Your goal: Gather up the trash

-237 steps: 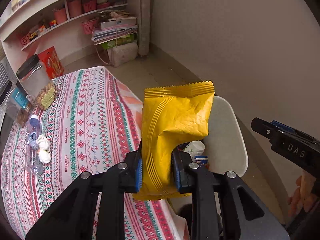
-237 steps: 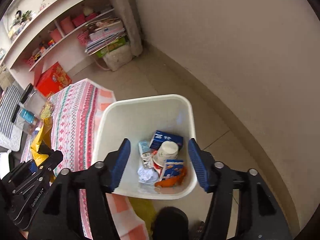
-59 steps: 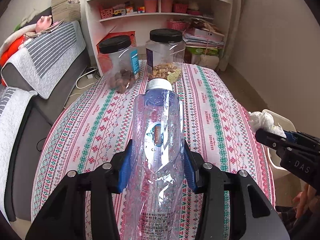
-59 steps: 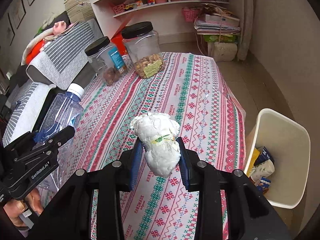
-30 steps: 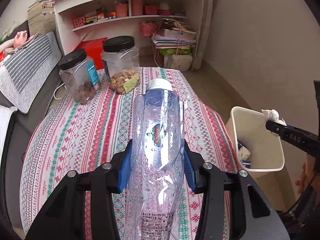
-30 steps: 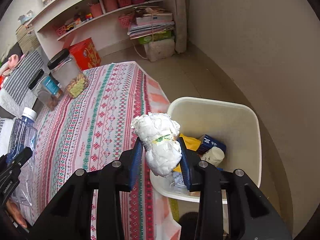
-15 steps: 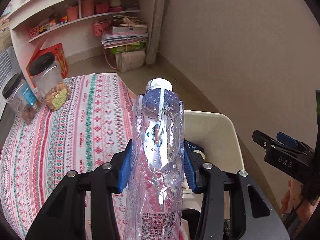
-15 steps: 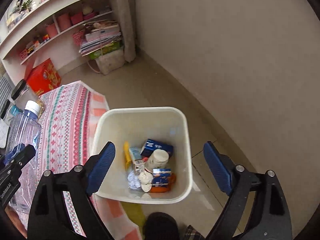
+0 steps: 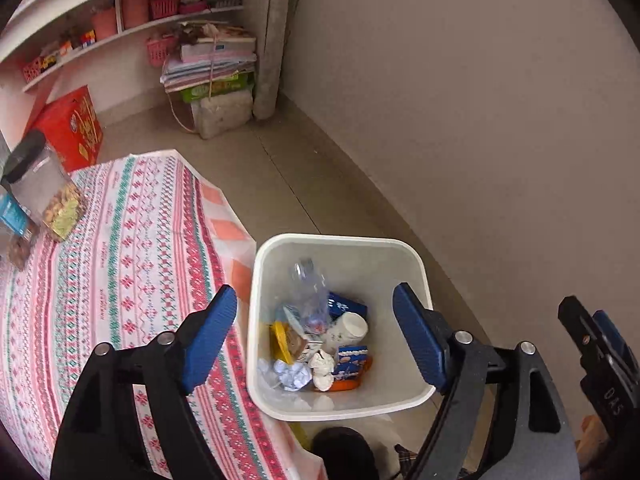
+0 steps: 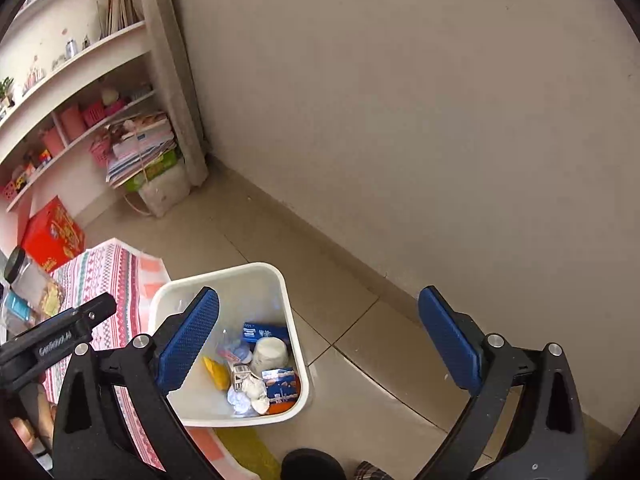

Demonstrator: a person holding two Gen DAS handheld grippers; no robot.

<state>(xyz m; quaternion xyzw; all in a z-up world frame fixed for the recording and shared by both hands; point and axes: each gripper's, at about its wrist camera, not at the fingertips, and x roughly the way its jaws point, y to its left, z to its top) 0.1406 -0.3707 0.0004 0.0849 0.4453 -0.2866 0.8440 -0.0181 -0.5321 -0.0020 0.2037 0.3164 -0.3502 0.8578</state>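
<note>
The white bin (image 9: 416, 264) stands on the tiled floor, just beside the edge of the table with the patterned cloth (image 9: 120, 260) and near the plain wall (image 9: 480, 120). The left gripper (image 9: 316, 340) hangs over the bin, its blue-padded jaws opening with nothing pressed between them; the bin's inside shows through the gap. Inside the bin lies the clear plastic bottle (image 9: 308, 296), leaning against the far wall of the bin, on top of the other trash: a yellow wrapper (image 9: 278, 340), a paper cup (image 9: 348, 328), a blue carton (image 9: 346, 306), a small blue snack box (image 9: 350, 360) and crumpled white tissue (image 9: 322, 364). The right gripper (image 10: 318, 344) is to the right of the bin, over bare floor, its jaws opening wide and empty, the left pad lying across the bin's near corner in its own view. Beyond the bin, on the far part of the table, stand two jars with black lids (image 9: 44, 188). Farther beyond the bin a red box (image 9: 68, 132) sits on the floor under the white shelves (image 9: 120, 32).
</note>
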